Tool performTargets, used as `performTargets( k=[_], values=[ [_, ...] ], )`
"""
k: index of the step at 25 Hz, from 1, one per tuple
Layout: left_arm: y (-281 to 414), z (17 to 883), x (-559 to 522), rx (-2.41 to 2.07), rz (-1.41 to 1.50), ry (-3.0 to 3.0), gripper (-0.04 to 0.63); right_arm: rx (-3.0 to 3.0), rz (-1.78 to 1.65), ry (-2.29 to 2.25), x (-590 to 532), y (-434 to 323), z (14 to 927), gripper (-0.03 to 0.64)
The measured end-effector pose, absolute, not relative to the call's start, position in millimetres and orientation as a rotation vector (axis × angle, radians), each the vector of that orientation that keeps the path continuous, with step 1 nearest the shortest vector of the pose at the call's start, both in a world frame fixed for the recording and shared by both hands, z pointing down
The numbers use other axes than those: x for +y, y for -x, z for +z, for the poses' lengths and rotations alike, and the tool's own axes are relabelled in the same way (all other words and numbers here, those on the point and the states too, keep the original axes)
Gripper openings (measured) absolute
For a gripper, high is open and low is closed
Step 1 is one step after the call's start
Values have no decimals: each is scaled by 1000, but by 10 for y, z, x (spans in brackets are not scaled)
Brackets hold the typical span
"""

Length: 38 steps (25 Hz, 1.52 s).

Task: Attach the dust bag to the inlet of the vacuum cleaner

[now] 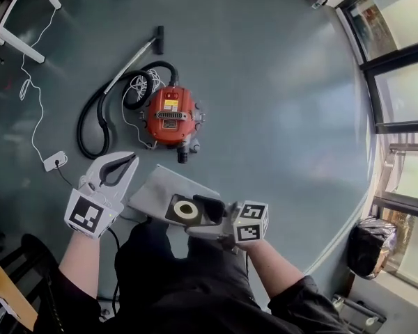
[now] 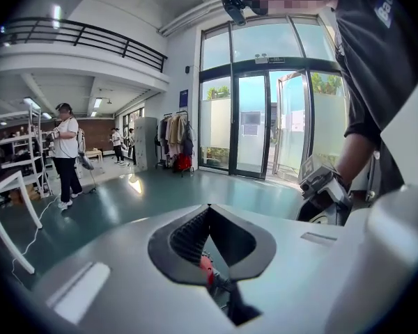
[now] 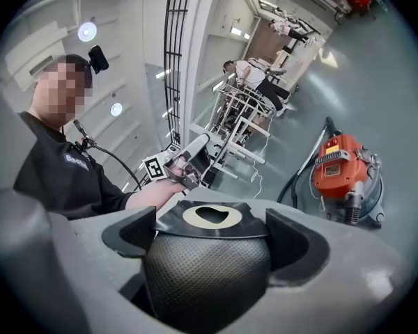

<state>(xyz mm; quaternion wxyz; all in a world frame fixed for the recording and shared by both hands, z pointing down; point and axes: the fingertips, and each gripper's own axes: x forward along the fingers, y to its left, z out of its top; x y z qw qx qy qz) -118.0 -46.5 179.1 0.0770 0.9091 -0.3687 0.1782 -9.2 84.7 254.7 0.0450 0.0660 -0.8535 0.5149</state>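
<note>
A red vacuum cleaner (image 1: 171,117) (image 3: 345,169) stands on the grey-green floor, its dark inlet stub (image 1: 183,155) facing me. My right gripper (image 1: 198,211) (image 3: 212,235) is shut on the dust bag (image 1: 160,186) (image 3: 205,277), a grey bag with a black collar and a pale ring (image 1: 186,210) (image 3: 210,216) around its hole. The bag is held in front of my body, short of the vacuum. My left gripper (image 1: 129,161) (image 2: 209,209) is shut and empty, to the left of the bag; a sliver of the red vacuum (image 2: 206,266) shows through the gap behind its tips.
A black hose (image 1: 90,127) loops left of the vacuum, beside a grey wand (image 1: 136,58). A white cord ends at a plug block (image 1: 54,161). A white table leg (image 1: 14,40) is at far left; glass doors and a black bag (image 1: 369,245) are at right. People (image 2: 66,152) stand far off.
</note>
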Motion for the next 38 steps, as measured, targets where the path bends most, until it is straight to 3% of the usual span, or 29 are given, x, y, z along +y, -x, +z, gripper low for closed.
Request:
performTargets(
  k=[23,38],
  values=[
    [964,3855,-1199,-1004,701,-2830,17,-2542,1636,-102,706,133,4305,479],
    [1039,4705,-1487,-1117,542,-2901,17,-2496,1733,-115,463,241,5307,479]
  ],
)
